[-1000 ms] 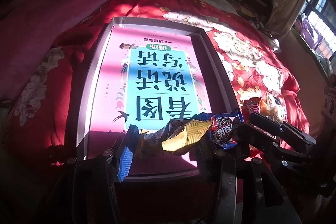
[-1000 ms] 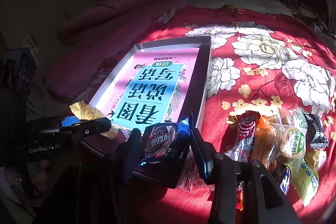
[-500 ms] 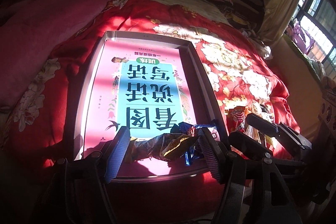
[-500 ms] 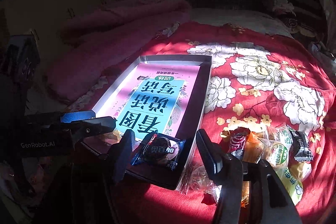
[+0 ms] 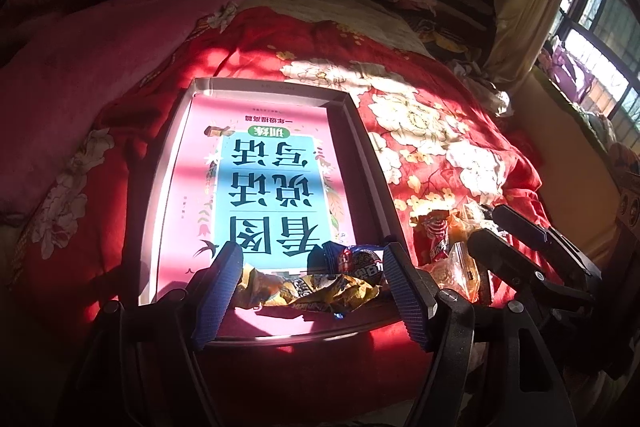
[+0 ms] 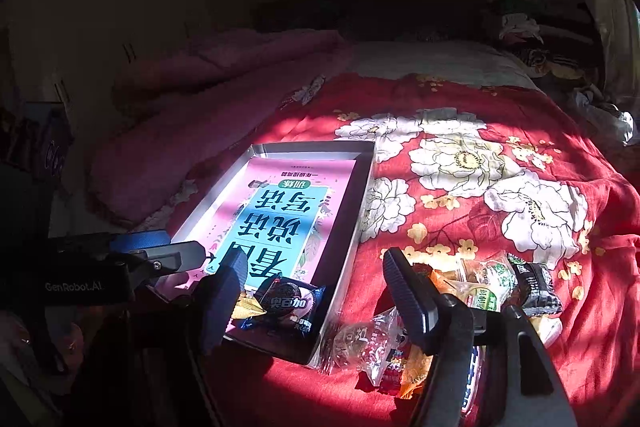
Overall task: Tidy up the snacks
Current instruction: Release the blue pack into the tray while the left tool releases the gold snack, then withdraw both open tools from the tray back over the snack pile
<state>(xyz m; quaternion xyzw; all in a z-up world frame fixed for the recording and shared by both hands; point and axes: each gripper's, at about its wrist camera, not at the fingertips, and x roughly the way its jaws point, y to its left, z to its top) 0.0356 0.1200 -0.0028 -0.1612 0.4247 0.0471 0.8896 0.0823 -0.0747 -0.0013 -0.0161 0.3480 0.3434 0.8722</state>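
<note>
We had both the left gripper (image 5: 316, 291) and right gripper (image 6: 316, 291) spread, jaws just opened, empty; our yellow packet (image 5: 316, 293) and cookie pack (image 6: 290, 303) lay at the tray (image 6: 344, 247) edge and could slide out

Open tray floor ahead, clutter at near edge and right

Far stretch of tray (image 5: 362, 131) bare above pink book (image 5: 256, 187); near end taken by yellow packet (image 5: 320, 291) and blue cookie packet (image 6: 290, 303). Raised tray walls all round. Loose snack pile (image 6: 492, 283) crowding red floral bedspread (image 6: 500, 131) just right of tray; pink quilt (image 5: 100, 27) heaped left.
</note>
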